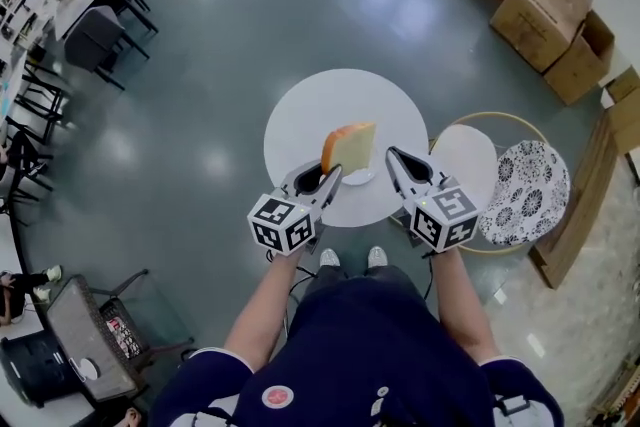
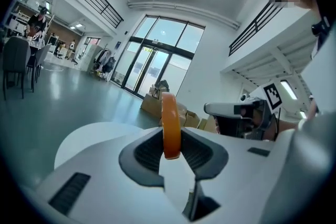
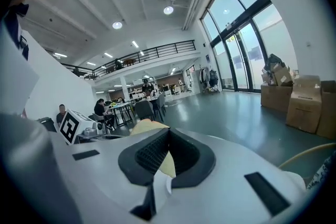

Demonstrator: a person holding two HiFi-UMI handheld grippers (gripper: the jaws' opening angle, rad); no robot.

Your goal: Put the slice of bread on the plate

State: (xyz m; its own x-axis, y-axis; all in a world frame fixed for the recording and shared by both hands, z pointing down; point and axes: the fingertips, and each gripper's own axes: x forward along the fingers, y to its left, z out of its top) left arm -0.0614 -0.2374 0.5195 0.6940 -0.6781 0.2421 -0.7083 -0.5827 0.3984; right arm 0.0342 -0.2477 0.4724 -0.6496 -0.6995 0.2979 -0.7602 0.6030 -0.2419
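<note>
A slice of bread with an orange-brown crust stands upright over the near side of the round white table. My left gripper is shut on its lower edge. In the left gripper view the bread shows edge-on between the dark pads. Just below it lies a small white plate, hard to tell from the tabletop. My right gripper hovers to the right of the bread, jaw tips together and nothing held. In the right gripper view the bread shows pale yellow beyond the right gripper.
A wooden-rimmed round stand with a patterned cushion is close on the right. Cardboard boxes stack at the far right. Chairs and desks line the left. The person's shoes are under the table's near edge.
</note>
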